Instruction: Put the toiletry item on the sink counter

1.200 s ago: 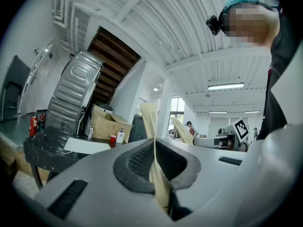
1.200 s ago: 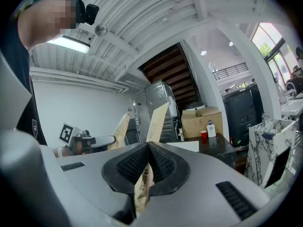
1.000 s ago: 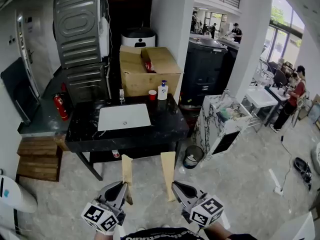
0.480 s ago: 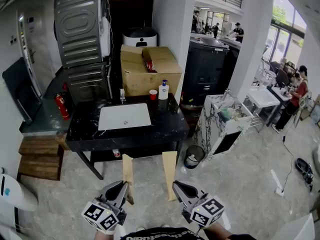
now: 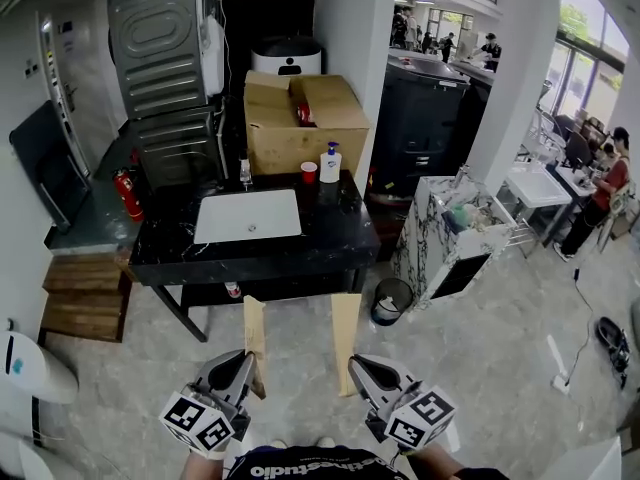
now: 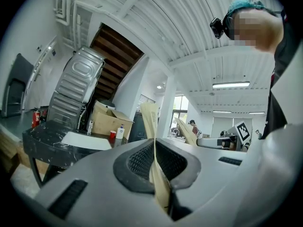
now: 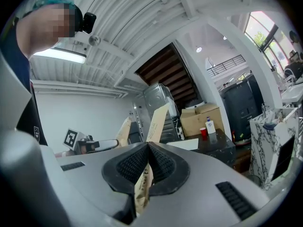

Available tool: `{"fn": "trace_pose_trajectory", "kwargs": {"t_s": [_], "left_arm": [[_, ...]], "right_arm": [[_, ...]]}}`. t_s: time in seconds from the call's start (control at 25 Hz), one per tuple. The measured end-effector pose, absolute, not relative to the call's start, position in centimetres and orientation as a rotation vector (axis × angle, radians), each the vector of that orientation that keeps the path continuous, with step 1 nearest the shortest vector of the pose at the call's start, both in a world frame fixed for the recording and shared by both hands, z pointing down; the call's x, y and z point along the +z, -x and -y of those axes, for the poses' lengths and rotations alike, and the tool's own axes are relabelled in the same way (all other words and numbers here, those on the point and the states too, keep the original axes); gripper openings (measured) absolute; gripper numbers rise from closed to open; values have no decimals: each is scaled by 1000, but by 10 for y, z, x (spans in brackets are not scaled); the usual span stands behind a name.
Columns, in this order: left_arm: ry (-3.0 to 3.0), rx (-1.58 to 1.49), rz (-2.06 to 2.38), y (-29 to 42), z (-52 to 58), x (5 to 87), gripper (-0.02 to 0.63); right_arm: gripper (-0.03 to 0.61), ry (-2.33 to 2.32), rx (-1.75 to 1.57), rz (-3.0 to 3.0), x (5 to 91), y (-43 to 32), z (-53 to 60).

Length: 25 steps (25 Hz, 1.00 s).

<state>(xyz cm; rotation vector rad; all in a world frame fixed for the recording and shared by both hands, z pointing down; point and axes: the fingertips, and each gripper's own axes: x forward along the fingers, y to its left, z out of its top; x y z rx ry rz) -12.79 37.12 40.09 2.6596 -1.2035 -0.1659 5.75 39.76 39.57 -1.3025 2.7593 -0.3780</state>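
Observation:
Low in the head view, my left gripper (image 5: 243, 370) is shut on a flat tan paper packet (image 5: 254, 340) that stands upright from its jaws. My right gripper (image 5: 362, 374) is shut on a second tan packet (image 5: 346, 334). The left gripper view shows its packet (image 6: 150, 126) pinched between the pads. In the right gripper view the other packet (image 7: 156, 119) is pinched the same way. Ahead stands the black marble sink counter (image 5: 335, 238) with a white basin (image 5: 247, 215), well beyond both grippers.
A pump bottle (image 5: 330, 163), a red cup (image 5: 309, 172) and a faucet (image 5: 245, 173) stand at the counter's back edge. Behind are a cardboard box (image 5: 300, 123) and stacked machines (image 5: 165, 48). A bin (image 5: 388, 301) and marbled cabinet (image 5: 450, 243) stand to the right, wooden steps (image 5: 80, 293) to the left.
The counter has slid slightly lower and nearer in the head view. Both grippers keep their hold on the packets, with the same spacing.

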Motion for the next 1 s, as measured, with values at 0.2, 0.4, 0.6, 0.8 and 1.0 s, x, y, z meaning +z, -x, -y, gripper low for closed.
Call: {"fn": "trace_pose_trajectory", "kwargs": {"t_s": [0.2,0.4,0.6,0.8,1.0], "left_arm": [[-2645,-137,1258,117,-368,402,21],[-2638,-104,1273,117,-344,410,21],[-2604,-110,1267,121,-287,424,21],[-2594,-142,1231,133,-205,432,21],[-2606,-171,1193,154,-124,425,21]], "right_arm": [[38,1272,-412,-2777,407,-71,-391],[38,1273,-462,-2772,420,-76,-369],[38,1316,-491,-2763,432,-77,-315],[38,1352,-477,-2780,432,-64,-241],[39,1413,-415,-2770,410,-50,-154]]}}
